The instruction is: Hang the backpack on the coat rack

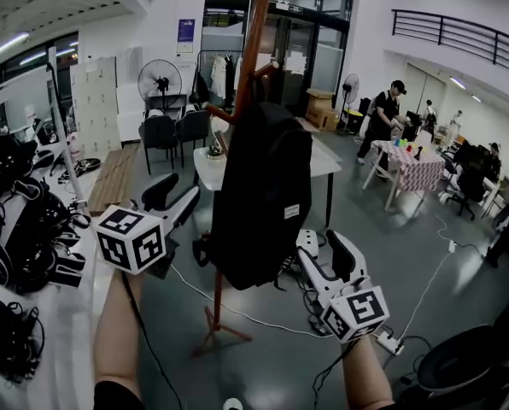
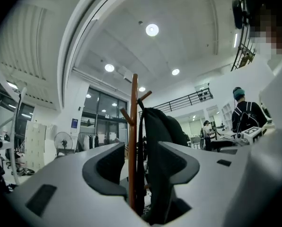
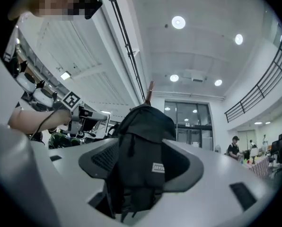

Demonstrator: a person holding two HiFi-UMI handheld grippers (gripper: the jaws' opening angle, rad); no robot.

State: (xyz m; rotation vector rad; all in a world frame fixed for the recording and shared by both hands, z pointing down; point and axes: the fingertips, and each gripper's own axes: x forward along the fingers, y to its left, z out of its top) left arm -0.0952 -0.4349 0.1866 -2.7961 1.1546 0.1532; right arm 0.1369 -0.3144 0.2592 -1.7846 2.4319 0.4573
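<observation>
Black backpack hangs on the wooden coat rack. Its top sits at the upper pegs and its body hangs straight down in front of the pole, clear of the floor.

Left gripper: released, jaws standing well apart, nothing between the pads. It is held to the left of the backpack, near it but apart. In the left gripper view, the pole and the bag's edge show through the gap, further off.

Right gripper: released, jaws spread wide, nothing gripped. It sits near the bag's lower right corner, pointing towards it. In the right gripper view, the bag shows through the gap between the jaws, its small white label facing the camera.

Surroundings: a white table stands just behind the rack. A power strip and cables lie on the grey floor near the right gripper. A standing fan is well behind, to the left. A person stands beside a table with a checked cloth, well away to the right.
</observation>
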